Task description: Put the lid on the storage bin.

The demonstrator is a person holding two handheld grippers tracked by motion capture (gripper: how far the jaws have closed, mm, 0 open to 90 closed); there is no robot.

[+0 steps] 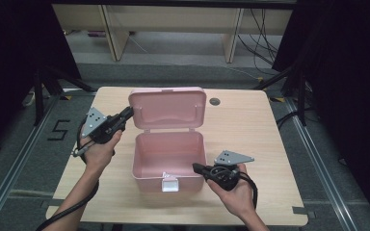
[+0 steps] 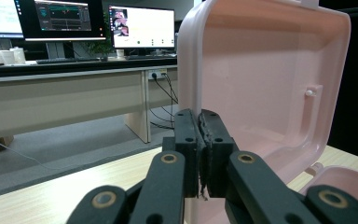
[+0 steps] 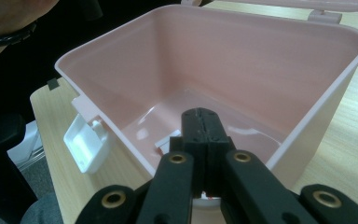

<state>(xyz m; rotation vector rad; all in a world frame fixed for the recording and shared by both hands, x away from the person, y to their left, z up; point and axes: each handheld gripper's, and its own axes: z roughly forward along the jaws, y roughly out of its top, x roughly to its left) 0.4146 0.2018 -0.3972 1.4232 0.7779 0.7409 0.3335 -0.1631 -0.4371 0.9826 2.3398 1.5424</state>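
Fingers of the left gripper are closed on the left rim of the raised pink lid, the rim pinched between the pads in the left gripper view. Right gripper: fingers fully closed, nothing visibly held, tips at the right front rim of the open pink box. Box sits mid-counter, toward the near edge, lid upright on its far side. White latch hangs at the box's front wall. Interior looks nearly empty.
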